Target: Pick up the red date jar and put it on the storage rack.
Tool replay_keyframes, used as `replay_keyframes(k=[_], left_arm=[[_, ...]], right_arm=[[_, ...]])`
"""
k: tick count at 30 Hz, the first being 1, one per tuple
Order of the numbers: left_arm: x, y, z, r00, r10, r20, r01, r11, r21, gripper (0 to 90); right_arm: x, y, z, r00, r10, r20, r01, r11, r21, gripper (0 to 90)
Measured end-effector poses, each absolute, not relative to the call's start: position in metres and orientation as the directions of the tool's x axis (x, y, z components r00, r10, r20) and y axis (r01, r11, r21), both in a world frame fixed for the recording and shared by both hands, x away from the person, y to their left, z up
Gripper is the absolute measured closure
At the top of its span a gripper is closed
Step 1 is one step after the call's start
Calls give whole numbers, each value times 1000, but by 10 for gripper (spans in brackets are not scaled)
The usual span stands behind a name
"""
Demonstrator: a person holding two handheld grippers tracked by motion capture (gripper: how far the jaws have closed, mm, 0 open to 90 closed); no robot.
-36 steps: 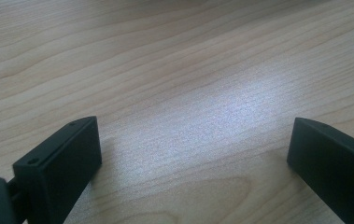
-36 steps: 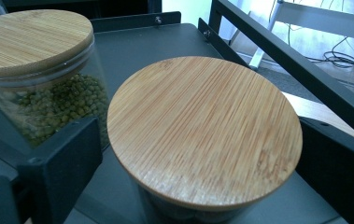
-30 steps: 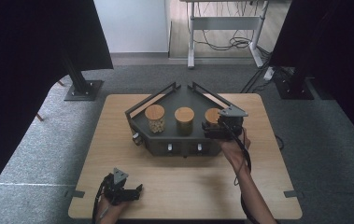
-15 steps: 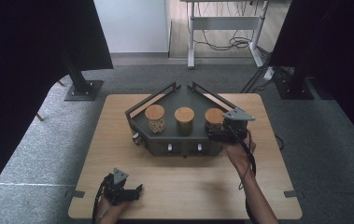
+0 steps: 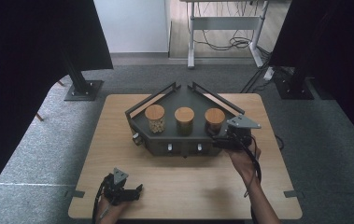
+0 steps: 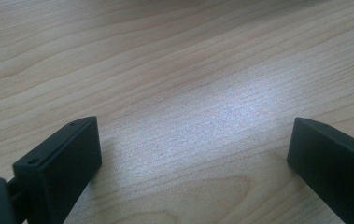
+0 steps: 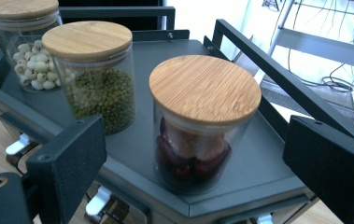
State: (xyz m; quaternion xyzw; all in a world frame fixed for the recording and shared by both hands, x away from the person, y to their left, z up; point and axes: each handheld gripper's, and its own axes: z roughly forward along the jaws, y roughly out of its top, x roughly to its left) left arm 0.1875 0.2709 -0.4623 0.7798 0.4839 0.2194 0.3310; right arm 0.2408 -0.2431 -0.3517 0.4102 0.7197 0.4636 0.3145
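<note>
Reaching for the right-hand jar
Right gripper (image 7: 198, 163), jaws apart and just been closing, frames the untouched bamboo-lidded glass jar of dark red fruit (image 7: 198, 140) on the grey metal tray (image 7: 268, 182); left gripper (image 6: 193, 158) rests released nearer the person.

Grey carpet floor (image 5: 34, 154) all round the bench (image 5: 118, 140), a pale wood top with visible grain. Black curtains (image 5: 30, 56) hang at left and right, dark, closing in both sides. A black stand foot (image 5: 82, 88) sits on the carpet at left, another (image 5: 296, 86) at right. Beyond, a white wall panel (image 5: 132, 23) and a lighter wood floor (image 5: 179, 28), brightly lit. A white-framed desk (image 5: 226, 23) stands there, cables (image 5: 226, 43) tangled beneath it.
</note>
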Motion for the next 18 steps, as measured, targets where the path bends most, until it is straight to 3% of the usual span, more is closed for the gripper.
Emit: replay_keyframes(k=[18], left_arm=[[188, 271, -462, 436, 900, 21, 610, -313, 728, 26]], right_arm=[[214, -254, -361, -476, 876, -76, 282, 234, 930, 68]])
